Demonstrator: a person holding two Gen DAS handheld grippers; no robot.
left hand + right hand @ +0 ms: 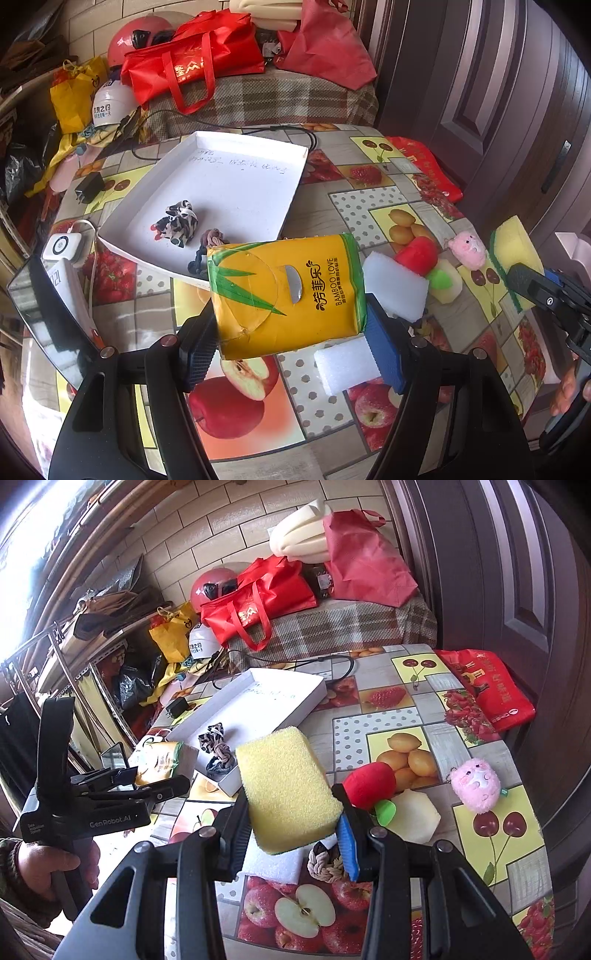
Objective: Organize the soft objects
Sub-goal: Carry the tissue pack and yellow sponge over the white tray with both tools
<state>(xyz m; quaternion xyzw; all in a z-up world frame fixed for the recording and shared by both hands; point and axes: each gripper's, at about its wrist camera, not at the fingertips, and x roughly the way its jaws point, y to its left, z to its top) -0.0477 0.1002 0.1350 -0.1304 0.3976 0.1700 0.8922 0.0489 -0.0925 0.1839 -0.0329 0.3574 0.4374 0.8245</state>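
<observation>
A round table (369, 192) under a fruit-print oilcloth fills the centre and bottom of both views. On it, centre-left in the left wrist view, lies a shallow white tray (236, 184) with handwriting on its floor; a black-and-white scrunchie (177, 223) sits at the tray's lower left, and a brownish hair tie (213, 238) and a dark one (195, 264) lie just beside it toward the tray's near edge.

The left gripper (291, 339), at the bottom centre of its own frame, is clamped on a yellow Bamboo Love tissue pack (286, 291), held off the cloth in front of the tray's near corner. The right gripper (293, 830), bottom centre in the right wrist view, is clenched on a yellow sponge (286, 784) with a green scouring layer, lifted clear of the table.

Right of centre in the right wrist view, a red plush fruit (371, 784) with a green leaf lies touching a pale foam piece (417, 818). A pink plush toy (476, 784) sits apart, farther right. A white foam block (395, 288) lies just right of the pack, and another (345, 363) lies below it. A braided rope piece (327, 864) shows under the right gripper.
</observation>
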